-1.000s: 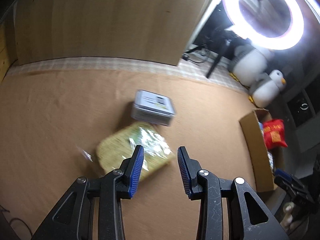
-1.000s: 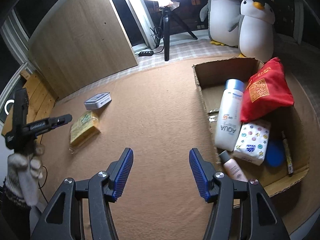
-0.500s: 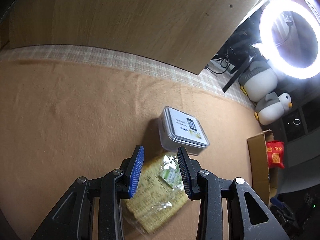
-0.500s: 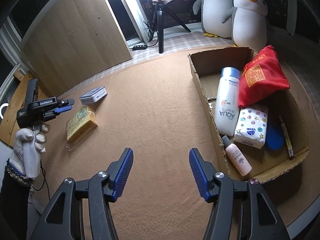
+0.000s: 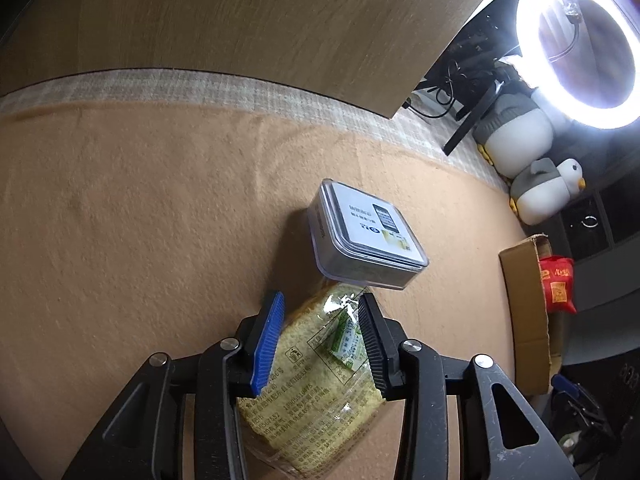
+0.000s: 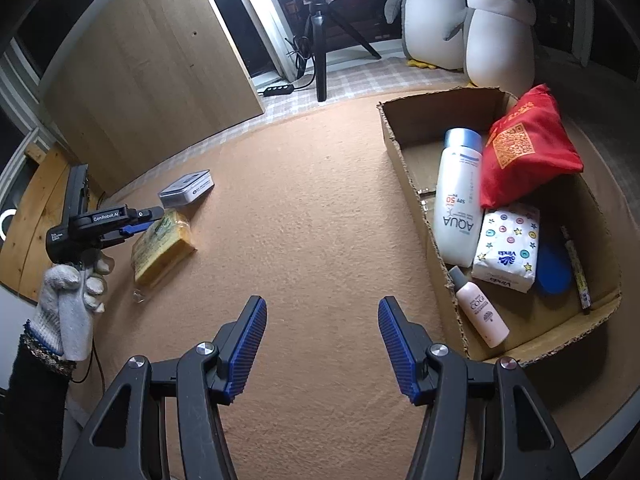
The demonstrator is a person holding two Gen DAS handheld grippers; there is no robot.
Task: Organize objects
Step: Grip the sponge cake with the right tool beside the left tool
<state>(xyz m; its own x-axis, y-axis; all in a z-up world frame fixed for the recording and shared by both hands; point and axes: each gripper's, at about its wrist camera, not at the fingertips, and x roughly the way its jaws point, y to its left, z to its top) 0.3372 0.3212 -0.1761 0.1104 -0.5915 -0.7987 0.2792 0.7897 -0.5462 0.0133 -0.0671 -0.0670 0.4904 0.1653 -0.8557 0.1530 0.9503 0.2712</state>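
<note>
light: dim room, glaring ring light [image 5: 576,46] | shadows: soft | edges: fisheye-curved, dark corners

Tan felt-covered table [image 6: 320,208]. Near left edge: yellow noodle packet [image 6: 162,246], with grey lidded tin [image 6: 186,189] just beyond it toward far edge. Along right edge: open cardboard box [image 6: 394,148]. Middle bare. Pale checked strip [image 5: 240,92] bordering far edge.

Glossy plastic noodle packet [image 5: 320,392], matt felt mat [image 5: 140,220]
</note>
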